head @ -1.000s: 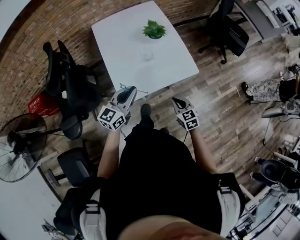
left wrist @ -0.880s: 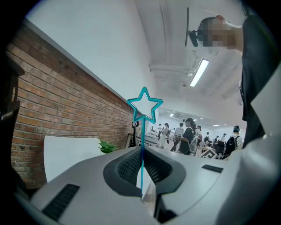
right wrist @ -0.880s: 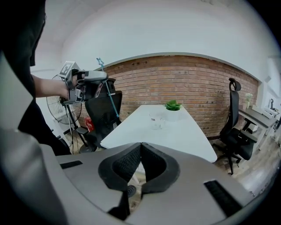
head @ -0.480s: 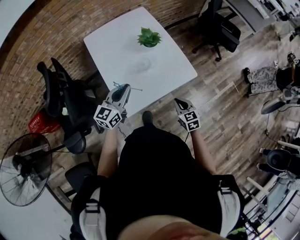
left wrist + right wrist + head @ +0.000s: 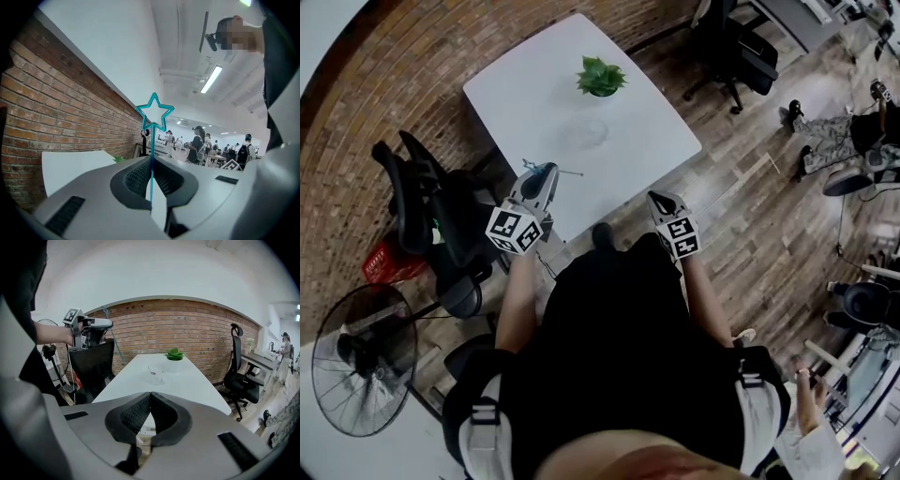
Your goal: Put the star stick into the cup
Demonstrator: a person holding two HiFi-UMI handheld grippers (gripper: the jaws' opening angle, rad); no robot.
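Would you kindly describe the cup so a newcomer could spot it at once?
Find the white table beside the brick wall. Near its middle, close to the small green plant, stands the cup: transparent and almost colourless, unlike the leafy plant.

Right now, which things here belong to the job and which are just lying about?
Job: star stick, pinched in the shut left claw; clear cup on the white table.
Lying about: potted plant, black chairs, floor fan; the right claw is shut and empty.
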